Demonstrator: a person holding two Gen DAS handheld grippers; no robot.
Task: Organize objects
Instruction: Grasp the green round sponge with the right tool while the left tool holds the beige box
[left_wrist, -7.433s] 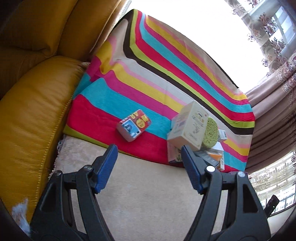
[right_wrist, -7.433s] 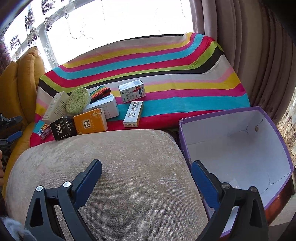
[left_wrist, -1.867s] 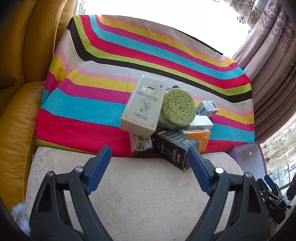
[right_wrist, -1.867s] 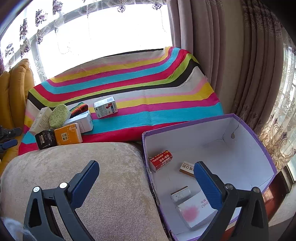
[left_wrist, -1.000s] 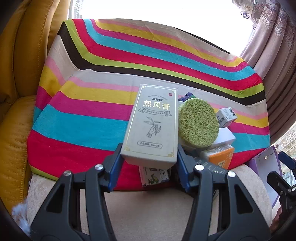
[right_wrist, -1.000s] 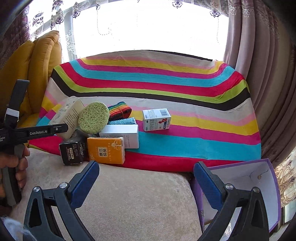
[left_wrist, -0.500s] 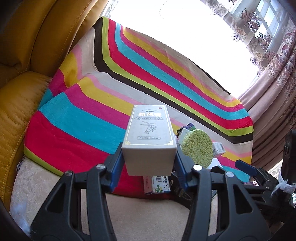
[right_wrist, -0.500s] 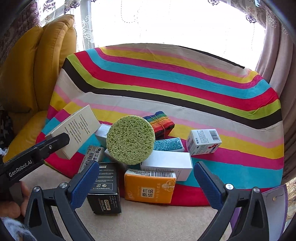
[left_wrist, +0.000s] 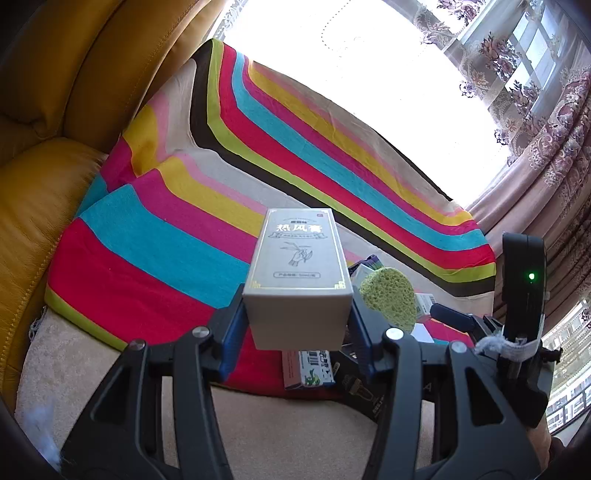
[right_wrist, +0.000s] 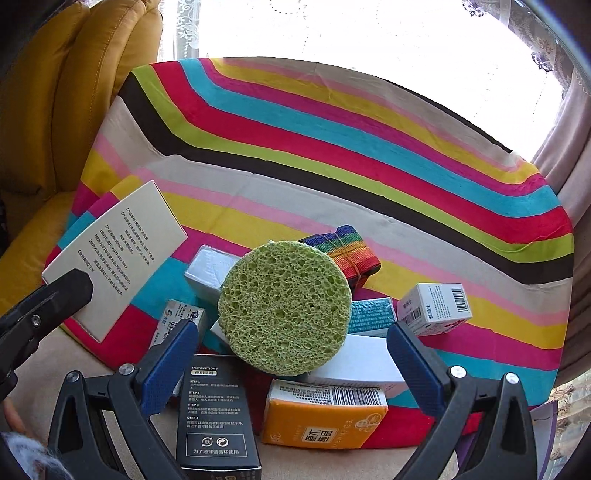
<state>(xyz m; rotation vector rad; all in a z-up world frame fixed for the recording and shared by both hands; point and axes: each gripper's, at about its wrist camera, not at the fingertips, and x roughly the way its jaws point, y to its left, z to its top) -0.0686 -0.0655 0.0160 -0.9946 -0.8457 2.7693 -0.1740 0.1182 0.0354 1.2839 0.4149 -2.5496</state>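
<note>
The left tongs (left_wrist: 297, 328), previously spread and empty, are now clamped on the cream box (left_wrist: 297, 284), which has been lifted clear of the pile on the striped blanket (left_wrist: 166, 236). The right tongs (right_wrist: 291, 365), previously above the purple bin with pads wide apart, have moved left to the pile and now frame the green sponge (right_wrist: 284, 308) without touching it.

A striped blanket (left_wrist: 207, 206) in bands of red, turquoise, yellow, pink, lime and black drapes over a seat and its back; a mustard leather armchair (left_wrist: 48, 122) stands just beside it; beige plush upholstery (left_wrist: 295, 424) lies below; floral curtains (left_wrist: 554, 122) hang by the bright window (right_wrist: 351, 33).
</note>
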